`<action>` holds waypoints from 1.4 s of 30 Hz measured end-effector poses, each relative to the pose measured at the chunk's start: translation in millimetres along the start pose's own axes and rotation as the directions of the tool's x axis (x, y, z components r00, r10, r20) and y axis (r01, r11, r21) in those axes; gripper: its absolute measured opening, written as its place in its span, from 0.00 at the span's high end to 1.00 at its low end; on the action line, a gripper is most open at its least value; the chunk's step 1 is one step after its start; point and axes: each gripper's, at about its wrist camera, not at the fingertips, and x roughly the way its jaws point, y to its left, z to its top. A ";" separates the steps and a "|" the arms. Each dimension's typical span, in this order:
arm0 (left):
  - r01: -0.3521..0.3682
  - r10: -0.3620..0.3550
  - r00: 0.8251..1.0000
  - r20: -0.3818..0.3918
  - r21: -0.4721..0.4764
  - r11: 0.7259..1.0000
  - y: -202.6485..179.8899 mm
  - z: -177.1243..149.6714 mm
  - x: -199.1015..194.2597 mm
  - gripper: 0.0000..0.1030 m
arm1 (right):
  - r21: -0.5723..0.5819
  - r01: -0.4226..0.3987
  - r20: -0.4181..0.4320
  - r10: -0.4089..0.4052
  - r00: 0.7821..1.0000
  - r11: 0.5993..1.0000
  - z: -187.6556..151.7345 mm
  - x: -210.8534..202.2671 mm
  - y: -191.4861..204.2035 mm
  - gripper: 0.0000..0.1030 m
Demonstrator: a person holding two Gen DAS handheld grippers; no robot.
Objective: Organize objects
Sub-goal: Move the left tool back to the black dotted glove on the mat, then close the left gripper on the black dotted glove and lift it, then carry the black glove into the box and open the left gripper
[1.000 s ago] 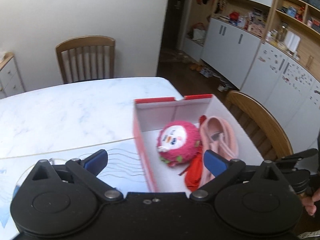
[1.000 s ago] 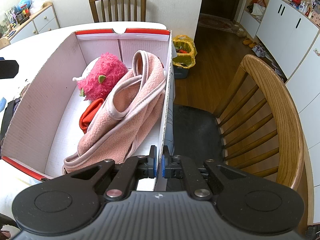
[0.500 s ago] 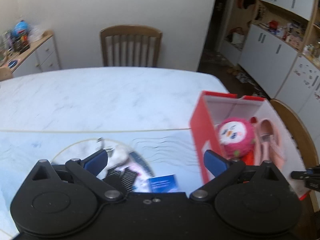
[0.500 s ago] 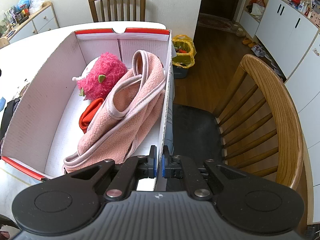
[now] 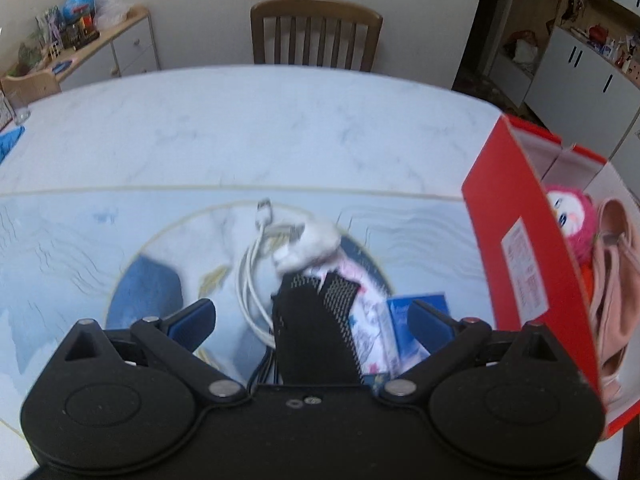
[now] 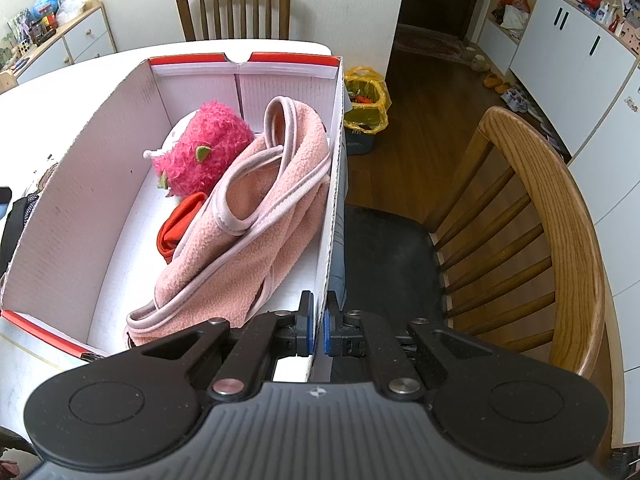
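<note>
A red cardboard box (image 5: 516,240) stands on the table's right side. Its white inside (image 6: 80,216) holds a pink plush toy (image 6: 204,148), a pink fleece garment (image 6: 264,208) and a red cloth (image 6: 180,224). My right gripper (image 6: 316,328) is shut on the box's right wall (image 6: 334,216) near its front corner. My left gripper (image 5: 310,320) is open above a pile on the table: a black mesh item (image 5: 316,332), a white cable (image 5: 252,280), a white soft item (image 5: 312,246), a pink patterned cloth (image 5: 372,316) and a blue packet (image 5: 412,316).
The table (image 5: 240,128) is white marble with a blue patterned mat (image 5: 60,248). A wooden chair (image 5: 316,36) stands at the far side, another (image 6: 552,232) right of the box. A yellow bag (image 6: 366,100) sits on the floor. A sideboard (image 5: 100,44) stands far left.
My left gripper has swung left, away from the box, and now faces the pile on the mat. The right gripper and the box have stayed put.
</note>
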 end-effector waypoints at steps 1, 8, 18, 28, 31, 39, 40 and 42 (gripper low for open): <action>-0.006 0.006 1.000 -0.007 0.002 1.000 0.4 -3.5 3.3 0.01 | 0.000 0.000 -0.001 0.000 1.000 1.000 0.2 0.1 0.4 0.96; -0.005 0.004 0.999 -0.037 -0.012 1.000 3.2 -28.6 13.7 0.03 | -0.003 0.003 -0.005 -0.003 1.000 1.000 1.0 0.8 1.4 0.96; -0.018 0.018 1.000 -0.021 0.001 1.000 -1.4 -38.1 20.0 0.31 | -0.014 0.005 -0.010 -0.005 1.000 1.000 1.3 2.1 3.9 0.96; -0.008 0.008 1.000 0.001 0.041 0.999 -11.4 -38.1 10.0 0.69 | -0.016 0.006 -0.009 -0.007 1.000 1.000 1.5 2.1 3.7 0.96; -0.011 0.011 1.000 -0.002 0.046 0.999 -12.3 -37.0 6.1 0.85 | -0.017 0.007 -0.009 -0.007 1.000 1.000 1.5 2.0 3.7 0.96; 0.036 -0.036 0.999 -0.001 0.020 0.999 -8.7 -24.1 -15.9 0.89 | -0.017 0.006 -0.009 -0.006 1.000 1.000 1.6 2.0 3.7 0.96; 0.045 -0.045 0.999 0.002 0.013 0.999 -7.7 -20.9 -20.4 0.89 | -0.018 0.006 -0.009 -0.006 1.000 1.000 1.6 2.0 3.8 0.96; 0.066 -0.066 0.998 0.009 0.008 0.998 -7.0 -14.3 -29.8 0.89 | -0.018 0.006 -0.009 -0.006 1.000 1.000 1.5 2.0 3.7 0.96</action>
